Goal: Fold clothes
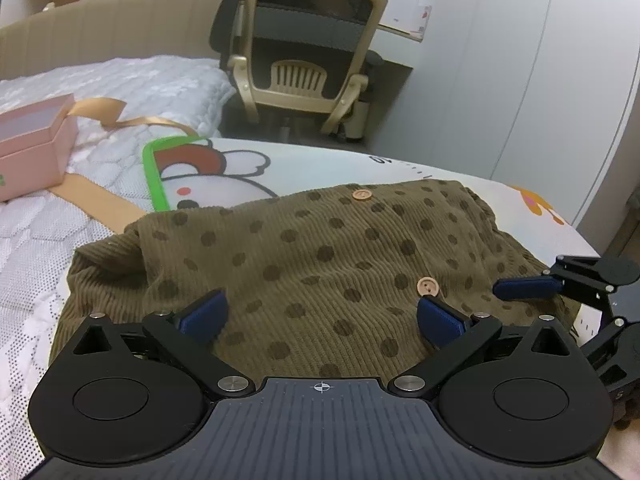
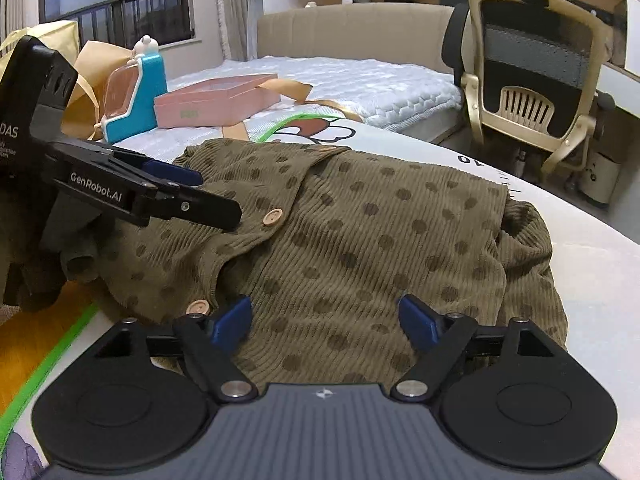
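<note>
**Lying on the printed mat: a ribbed, dotted cardigan**

Lying across a white cartoon-printed mat with a green border [image 1: 154, 176] is an olive-brown corduroy-ribbed cardigan with darker polka dots and round wooden buttons [image 1: 320, 264], its fabric sitting in soft folds, one bunched sleeve bulging at the edge. The left gripper [image 1: 322, 318] is hovering just over the near hem, its blue-padded jaws standing wide apart with nothing between them. The right gripper [image 2: 325, 322] is doing the same on the other side, jaws spread and empty, above the ribbed cloth (a pale button [image 2: 199, 307] is showing just beside its left pad). Each tool is appearing in the other's view: from the left wrist camera the right one is showing at the frame's edge with a blue finger reaching onto the fabric; from the right wrist camera the left one is crossing over the cardigan's button placket.

Surrounding things are crowding the quilted white mattress [image 1: 132, 80] behind: a shallow pink cardboard box [image 2: 218, 100], glossy tan ribbon [image 1: 132, 118] curling beside it, and a teal-and-clear plastic toy with a white figure on top [image 2: 134, 96]. A beige-framed mesh office chair [image 1: 304, 52] is standing beyond the bed, near a padded beige headboard [image 2: 352, 32].
</note>
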Action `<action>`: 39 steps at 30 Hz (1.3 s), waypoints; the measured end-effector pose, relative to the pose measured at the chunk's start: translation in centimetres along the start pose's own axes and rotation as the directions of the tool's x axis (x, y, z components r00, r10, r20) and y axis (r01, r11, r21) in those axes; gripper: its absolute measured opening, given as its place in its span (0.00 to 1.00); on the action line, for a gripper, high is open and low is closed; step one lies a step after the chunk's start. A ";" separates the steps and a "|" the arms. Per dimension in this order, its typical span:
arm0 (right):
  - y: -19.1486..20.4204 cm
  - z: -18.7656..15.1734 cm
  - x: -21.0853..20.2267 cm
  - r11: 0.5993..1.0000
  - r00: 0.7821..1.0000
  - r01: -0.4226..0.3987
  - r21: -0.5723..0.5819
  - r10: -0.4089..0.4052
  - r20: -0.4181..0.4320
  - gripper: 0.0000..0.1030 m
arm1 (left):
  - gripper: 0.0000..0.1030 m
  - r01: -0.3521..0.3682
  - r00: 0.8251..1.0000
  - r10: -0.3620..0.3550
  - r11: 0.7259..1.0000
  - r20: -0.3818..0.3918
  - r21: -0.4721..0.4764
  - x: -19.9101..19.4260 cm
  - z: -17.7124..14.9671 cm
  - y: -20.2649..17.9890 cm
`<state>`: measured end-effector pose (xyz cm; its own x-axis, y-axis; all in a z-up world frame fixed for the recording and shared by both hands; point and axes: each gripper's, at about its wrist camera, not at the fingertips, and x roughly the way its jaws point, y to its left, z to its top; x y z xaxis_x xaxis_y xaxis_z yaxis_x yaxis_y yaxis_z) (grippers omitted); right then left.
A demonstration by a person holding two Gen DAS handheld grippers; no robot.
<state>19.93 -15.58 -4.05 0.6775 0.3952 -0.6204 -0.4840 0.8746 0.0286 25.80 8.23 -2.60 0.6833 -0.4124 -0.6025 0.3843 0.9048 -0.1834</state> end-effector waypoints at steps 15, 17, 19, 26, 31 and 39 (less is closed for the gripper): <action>-0.4 0.2 0.3 0.998 0.999 -0.038 0.042 0.039 -0.026 1.00 | 1.00 0.030 0.999 -0.030 0.999 -0.016 0.009 -1.8 -0.7 0.1; -0.4 0.2 0.3 0.998 0.998 -0.044 0.054 0.046 -0.043 1.00 | 1.00 0.037 0.999 -0.037 0.999 -0.022 0.014 -2.1 -0.8 0.1; -0.3 0.5 0.2 0.997 0.995 -0.052 0.049 0.056 -0.078 1.00 | 1.00 0.044 0.999 -0.044 0.999 -0.027 0.018 -2.5 -0.9 0.1; -3.4 5.0 -2.5 0.987 0.981 0.158 0.026 -0.160 0.108 1.00 | 1.00 0.174 0.983 -0.176 0.984 0.055 0.039 -5.4 -0.3 -0.1; -7.3 5.7 4.8 0.908 0.905 0.419 -0.013 -0.419 -0.079 1.00 | 1.00 0.110 0.993 -0.111 0.994 -0.040 -0.012 -1.5 -1.2 -1.2; -3.9 6.7 0.4 0.961 0.959 0.275 -0.014 -0.273 0.077 1.00 | 1.00 0.068 0.997 -0.063 0.993 0.050 -0.095 -8.3 -2.8 3.3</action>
<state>25.78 -16.93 0.91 0.8246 0.1616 -0.5421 -0.2867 0.9455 -0.1544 19.67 14.88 -0.41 0.6879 -0.4737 -0.5499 0.3693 0.8807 -0.2967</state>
